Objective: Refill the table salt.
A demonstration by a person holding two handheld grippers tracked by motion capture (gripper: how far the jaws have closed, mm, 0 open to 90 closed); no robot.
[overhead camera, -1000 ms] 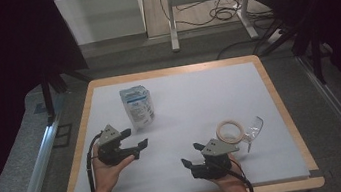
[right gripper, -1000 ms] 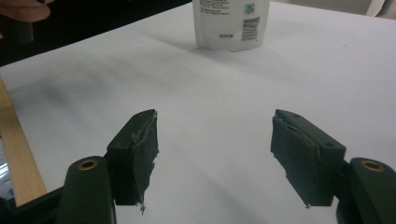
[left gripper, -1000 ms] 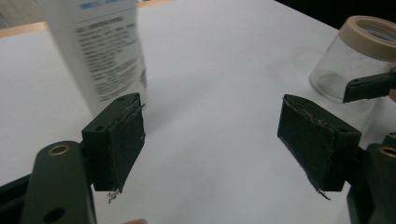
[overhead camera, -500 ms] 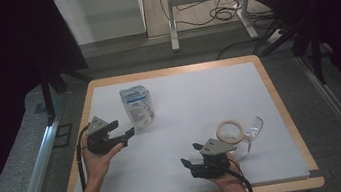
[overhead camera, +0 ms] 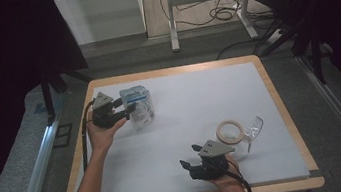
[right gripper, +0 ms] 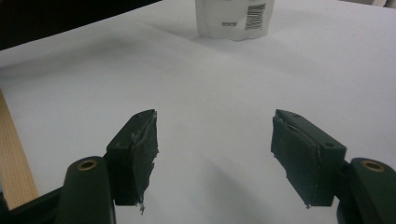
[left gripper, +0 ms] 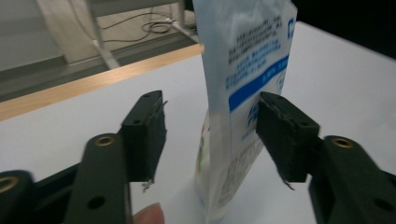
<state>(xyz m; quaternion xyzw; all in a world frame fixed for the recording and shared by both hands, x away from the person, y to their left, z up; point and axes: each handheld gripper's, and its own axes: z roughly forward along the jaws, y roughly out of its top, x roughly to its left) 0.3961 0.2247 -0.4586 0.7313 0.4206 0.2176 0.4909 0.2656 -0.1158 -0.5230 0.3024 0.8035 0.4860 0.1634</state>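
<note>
A white pouch with blue print [overhead camera: 140, 105] [left gripper: 243, 70] stands upright at the back left of the white mat. My left gripper [overhead camera: 129, 110] [left gripper: 210, 133] reaches it from the left, with the pouch's lower part between its jaws. These jaws have just been closing. One pad sits right at the pouch's printed face, while the other still shows a gap, so nothing is pinched. My right gripper [overhead camera: 190, 156] [right gripper: 215, 144] hovers low near the front of the mat, open with nothing between its pads. Far ahead of it, the right gripper view shows the pouch [right gripper: 233, 18].
A beige ring [overhead camera: 230, 131] and a clear plastic piece [overhead camera: 254, 128] lie on the mat right of the right gripper. A wooden rim [overhead camera: 170, 70] frames the table. Beyond it are dark floor, cables and a metal stand.
My left hand has moved away from me, up the mat's left side to the pouch, and its jaws have narrowed around it. The right hand has stayed still.
</note>
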